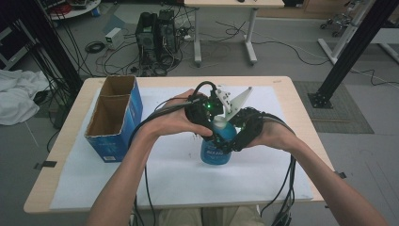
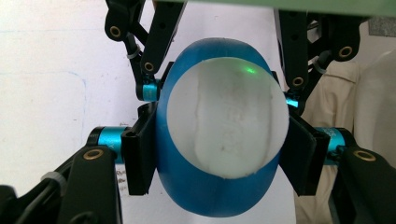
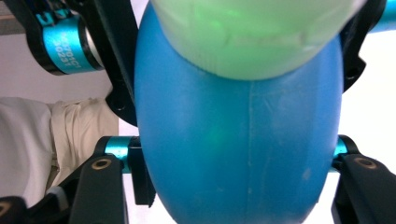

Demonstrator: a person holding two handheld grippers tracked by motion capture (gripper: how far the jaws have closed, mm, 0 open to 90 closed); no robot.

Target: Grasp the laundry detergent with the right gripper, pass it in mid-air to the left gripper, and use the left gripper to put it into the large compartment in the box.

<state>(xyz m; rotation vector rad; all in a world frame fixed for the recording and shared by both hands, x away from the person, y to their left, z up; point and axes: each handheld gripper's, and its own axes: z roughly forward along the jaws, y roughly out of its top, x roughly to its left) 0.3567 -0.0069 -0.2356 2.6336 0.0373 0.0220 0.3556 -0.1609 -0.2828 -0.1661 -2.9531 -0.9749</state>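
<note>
A blue plastic bottle (image 1: 214,153) with a white cap stands upright on the white sheet in the middle of the table. My left gripper (image 1: 212,123) reaches in from the left, up near the cap. In the left gripper view the cap (image 2: 229,121) faces the camera and my left gripper (image 2: 222,156) is shut on the blue body (image 2: 205,200), a pad pressed on each side. My right gripper (image 1: 228,140) comes in from the right, lower on the bottle. In the right gripper view the bottle (image 3: 233,140) sits between the jaws of my right gripper (image 3: 240,165), and both pads touch its sides.
An open blue cardboard box (image 1: 115,117) with two compartments stands at the table's left. The white sheet (image 1: 179,179) covers most of the wooden table (image 1: 301,117). Black cables trail from both grippers toward the near edge.
</note>
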